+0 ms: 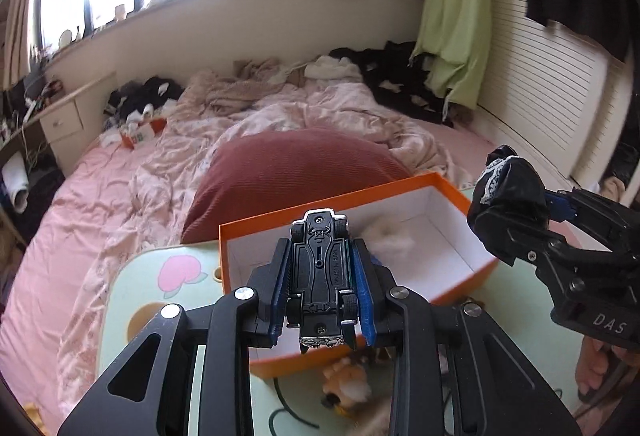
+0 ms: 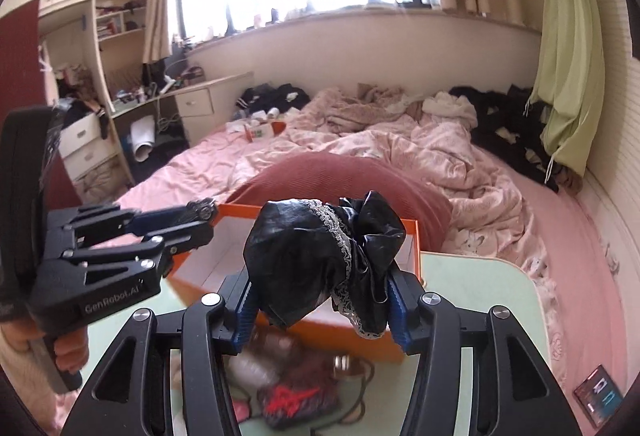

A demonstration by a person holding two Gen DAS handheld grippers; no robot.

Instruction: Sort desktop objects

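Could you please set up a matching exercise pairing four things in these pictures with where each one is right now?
Things:
1. black toy car
2. black satin cloth with white lace trim
3. white fluffy ball
4. dark red ribbed cushion

Places:
A. inside the orange cardboard box
B. on the pink bed behind the box
C. clamped upside down in the left gripper
D. clamped in the right gripper

Pairs: 1-C, 2-D, 3-A, 4-B
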